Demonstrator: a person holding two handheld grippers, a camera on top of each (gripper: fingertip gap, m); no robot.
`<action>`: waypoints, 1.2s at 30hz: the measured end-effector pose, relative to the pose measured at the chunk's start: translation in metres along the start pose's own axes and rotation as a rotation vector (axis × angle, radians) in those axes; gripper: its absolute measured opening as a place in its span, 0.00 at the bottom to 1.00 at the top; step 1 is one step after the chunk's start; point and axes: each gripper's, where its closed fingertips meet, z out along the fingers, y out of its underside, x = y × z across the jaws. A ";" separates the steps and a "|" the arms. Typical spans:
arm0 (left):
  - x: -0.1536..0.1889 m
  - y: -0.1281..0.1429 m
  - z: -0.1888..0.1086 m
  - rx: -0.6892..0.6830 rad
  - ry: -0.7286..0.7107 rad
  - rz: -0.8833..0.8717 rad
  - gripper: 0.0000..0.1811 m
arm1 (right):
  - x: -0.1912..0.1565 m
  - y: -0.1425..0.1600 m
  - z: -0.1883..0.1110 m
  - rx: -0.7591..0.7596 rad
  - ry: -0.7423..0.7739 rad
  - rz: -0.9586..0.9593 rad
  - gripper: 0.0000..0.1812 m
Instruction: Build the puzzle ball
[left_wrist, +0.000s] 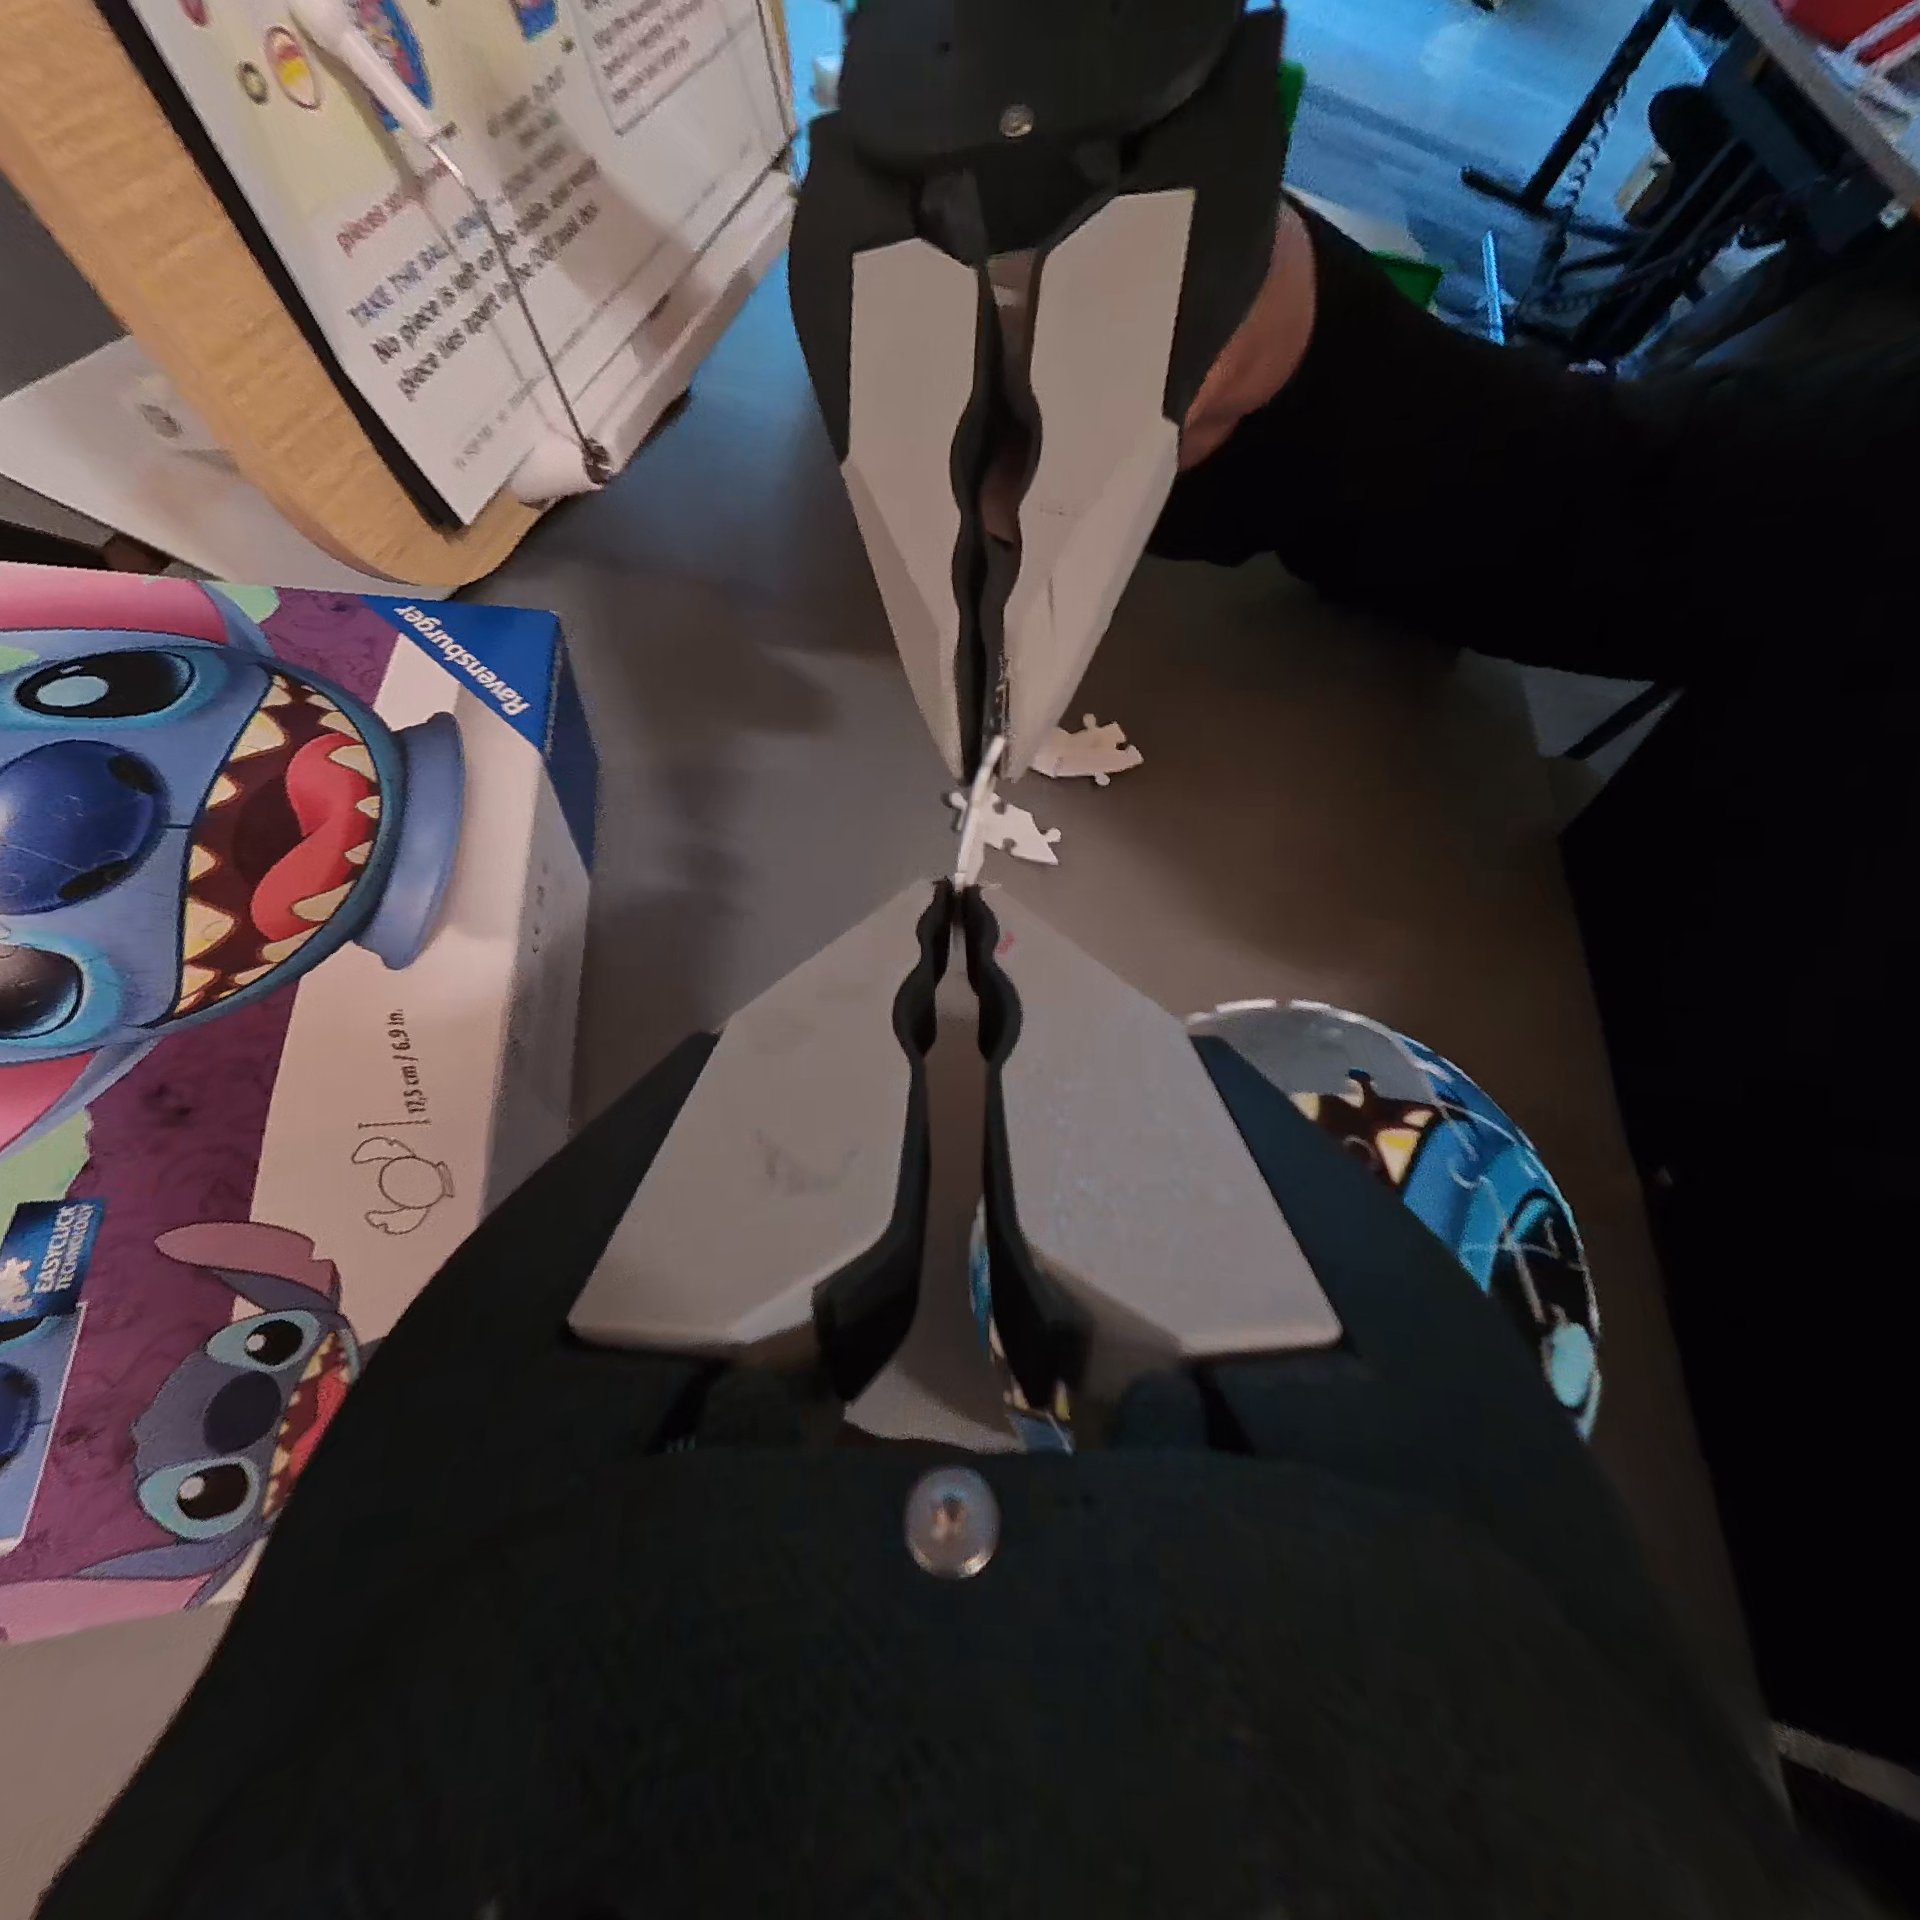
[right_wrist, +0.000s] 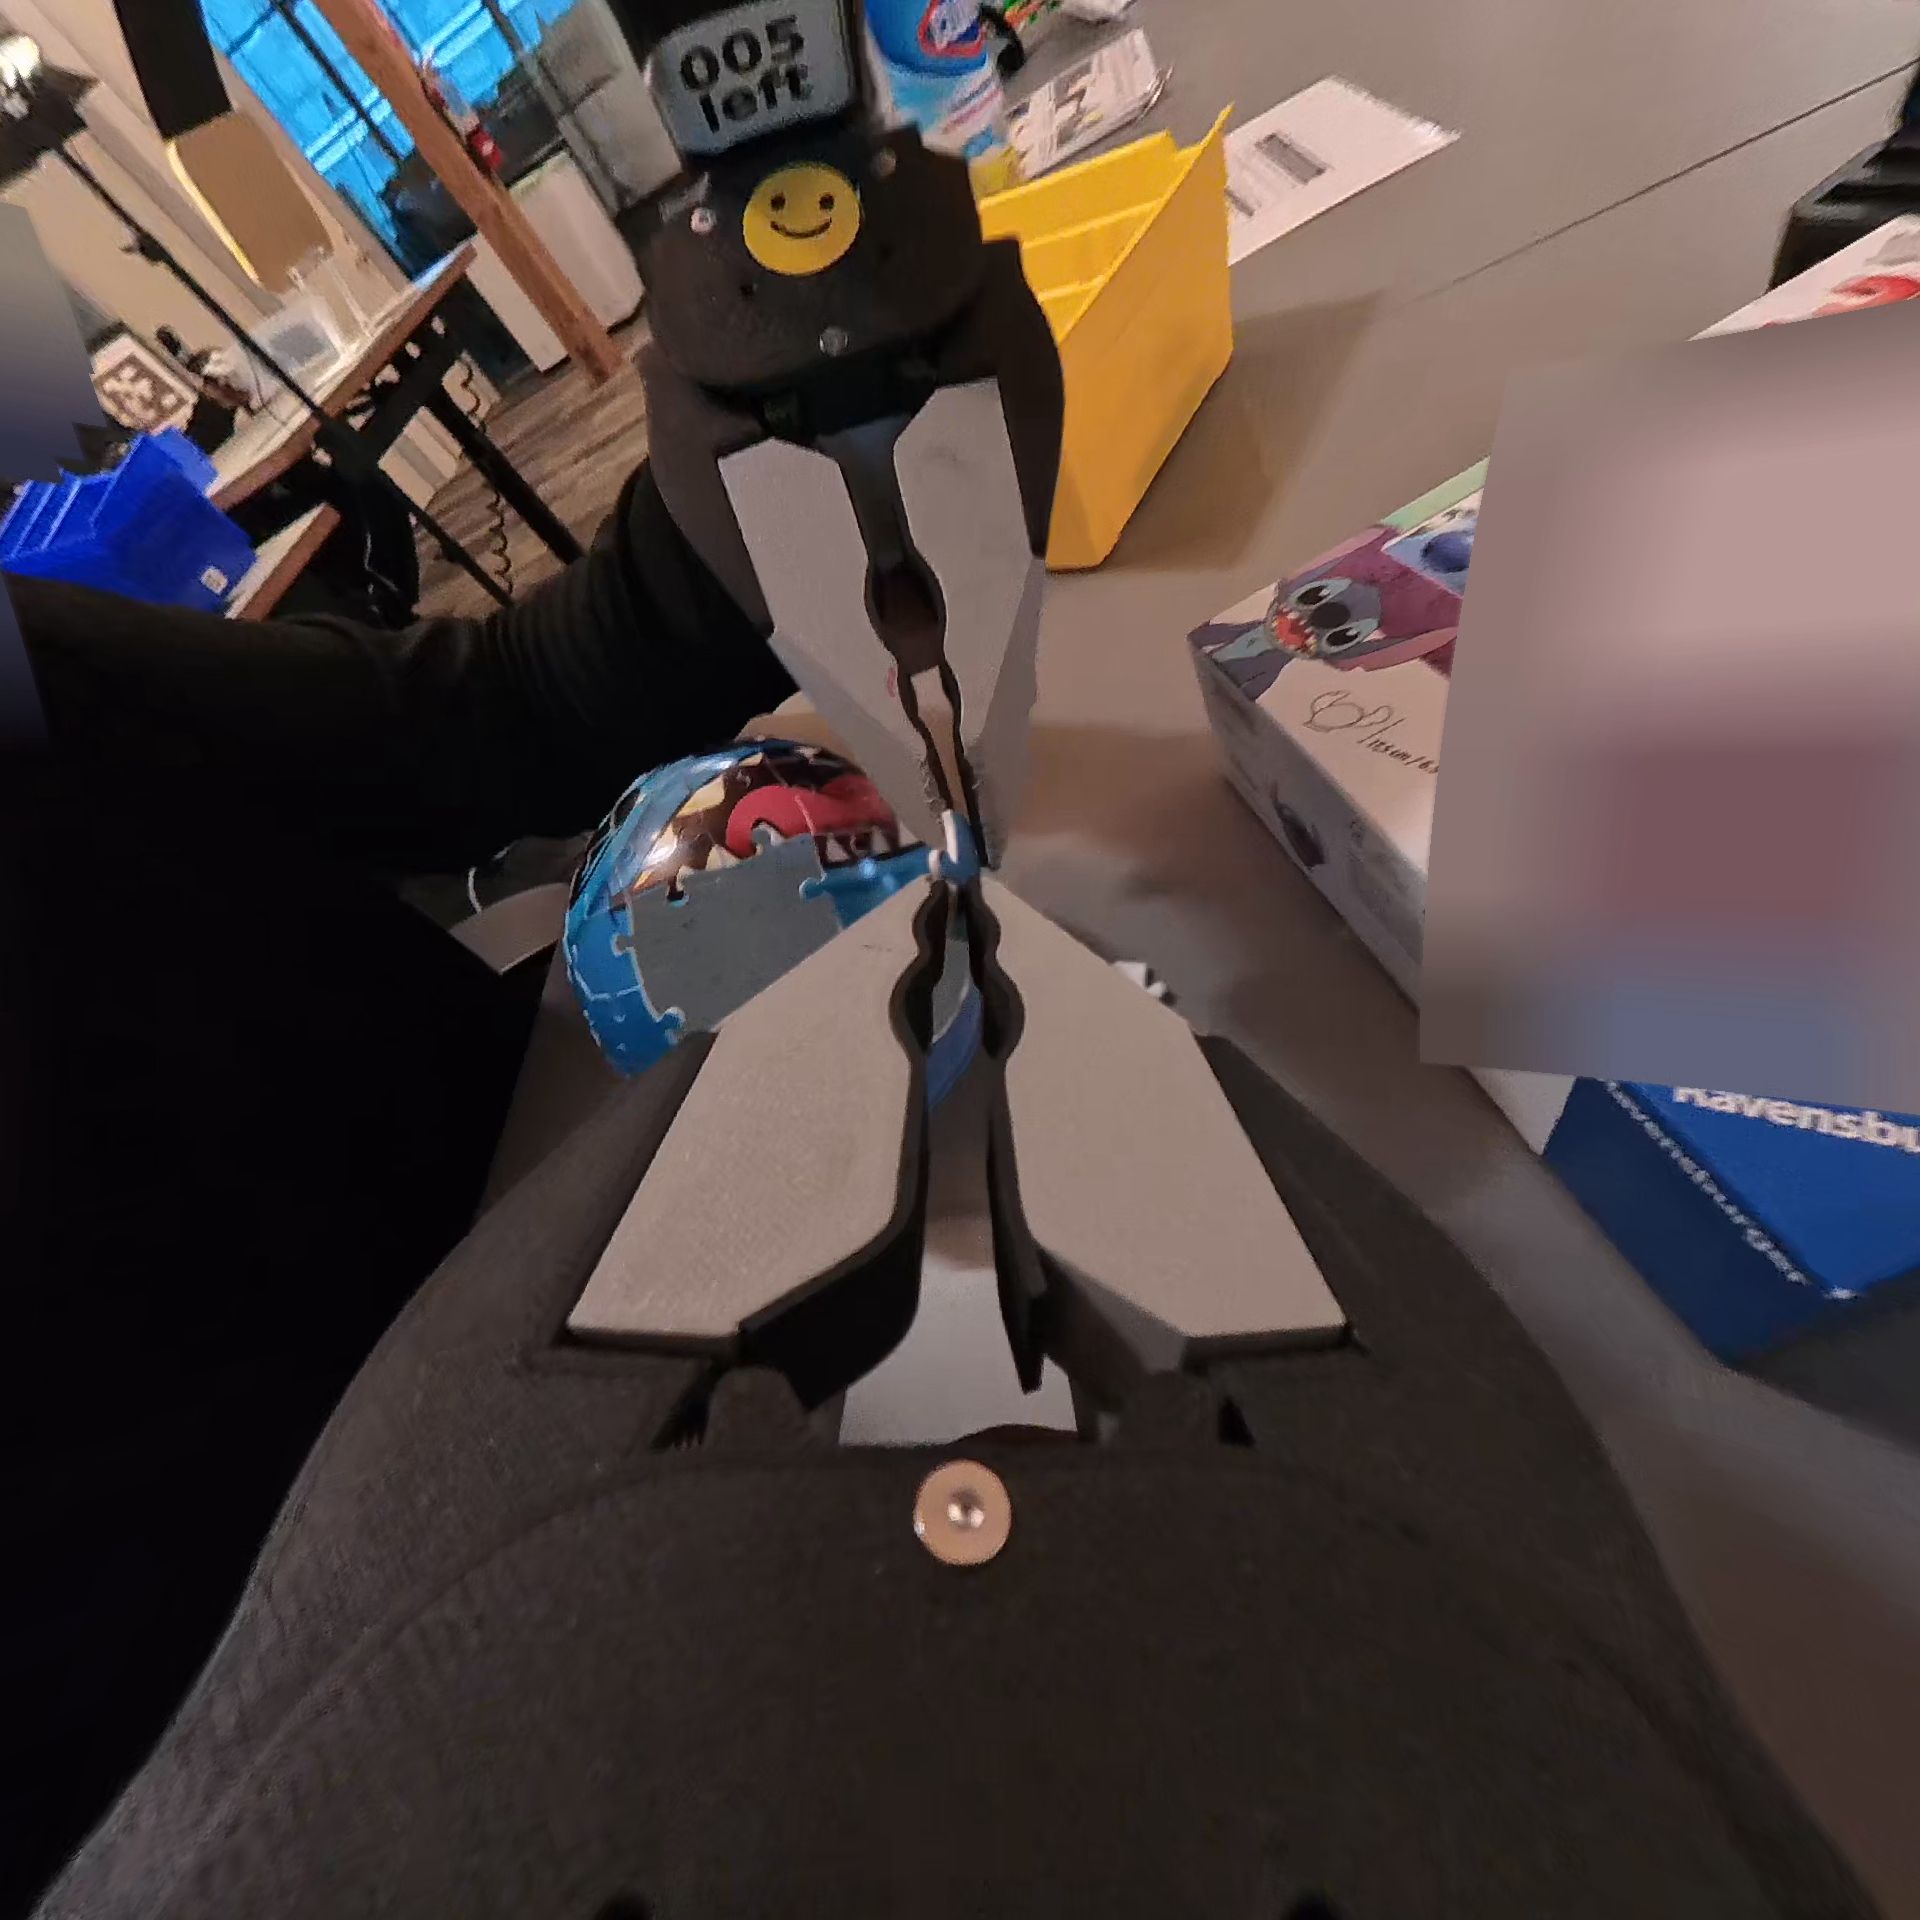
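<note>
Puzzle piece (left_wrist: 971, 831): thin, light, bendable card; left claw (left_wrist: 954, 891) and right claw (left_wrist: 985, 764) are both pinching its opposite edges. Half-built puzzle ball (right_wrist: 727, 894): fragile shell.

Beyond the grey tabletop (right_wrist: 1558, 187), a wooden post (right_wrist: 468, 197) stands before blue-lit windows (right_wrist: 301, 94); a wood-topped table (right_wrist: 343, 353) lies left of the post.

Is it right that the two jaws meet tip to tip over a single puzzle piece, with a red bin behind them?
Nearly. The right wrist view shows the bin is yellow, not red. Both grippers do pinch one puzzle piece tip to tip.
</note>
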 end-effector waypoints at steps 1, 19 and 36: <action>0.004 0.002 0.000 -0.010 0.012 0.008 0.00 | -0.003 0.005 0.001 -0.023 -0.018 -0.003 0.00; 0.003 0.027 0.012 -0.136 0.048 -0.020 0.00 | 0.004 0.024 0.016 -0.108 0.003 -0.012 0.04; -0.001 0.037 0.015 -0.175 0.039 -0.033 0.00 | 0.012 0.045 0.028 -0.210 0.064 -0.030 0.00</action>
